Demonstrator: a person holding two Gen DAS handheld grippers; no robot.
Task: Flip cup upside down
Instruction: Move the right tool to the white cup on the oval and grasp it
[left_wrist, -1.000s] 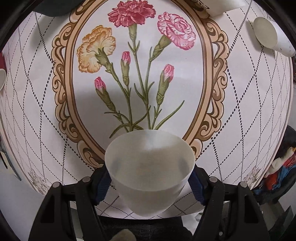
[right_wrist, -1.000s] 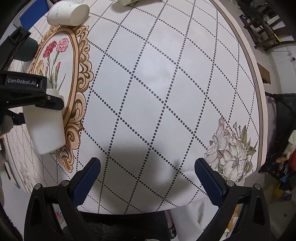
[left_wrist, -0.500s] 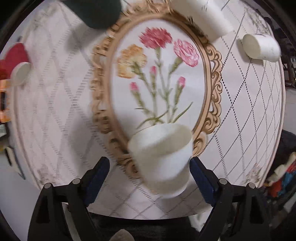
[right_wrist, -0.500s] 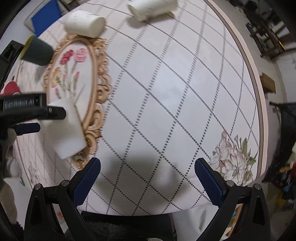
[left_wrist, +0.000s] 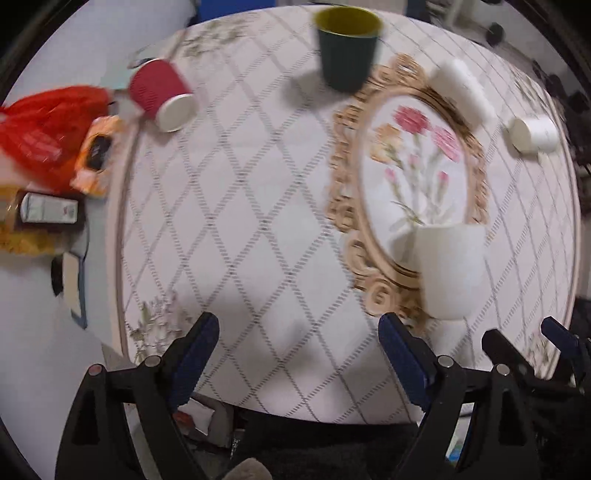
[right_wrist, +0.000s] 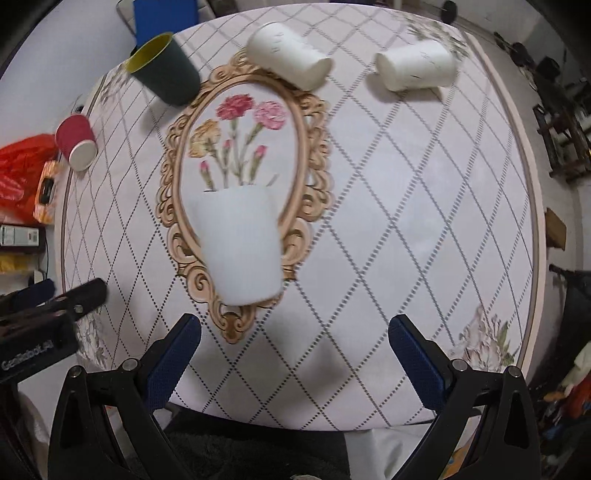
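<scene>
Nearest the right wrist camera, the right tongs (right_wrist: 294, 338) stand wide apart with nothing between their blue pads. The left tongs (left_wrist: 299, 338) are spread wide and empty as well, off to the left of the cup. Just beyond them the white cup (right_wrist: 240, 245) sits on the bench (right_wrist: 424, 206), over the lower end of the ornate oval frame (right_wrist: 173, 173) printed on the cloth, its broad end down on the cloth and its narrow base nearer the cameras; motion blur in the left view softens its outline, so it seems to rest upside down and free of both tongs. Farther on, two white cups (right_wrist: 288, 55) lie on their sides. A dark green cup (right_wrist: 164, 70) stands far left, and a red cup (right_wrist: 75, 142) lies tipped near the bench edge.
</scene>
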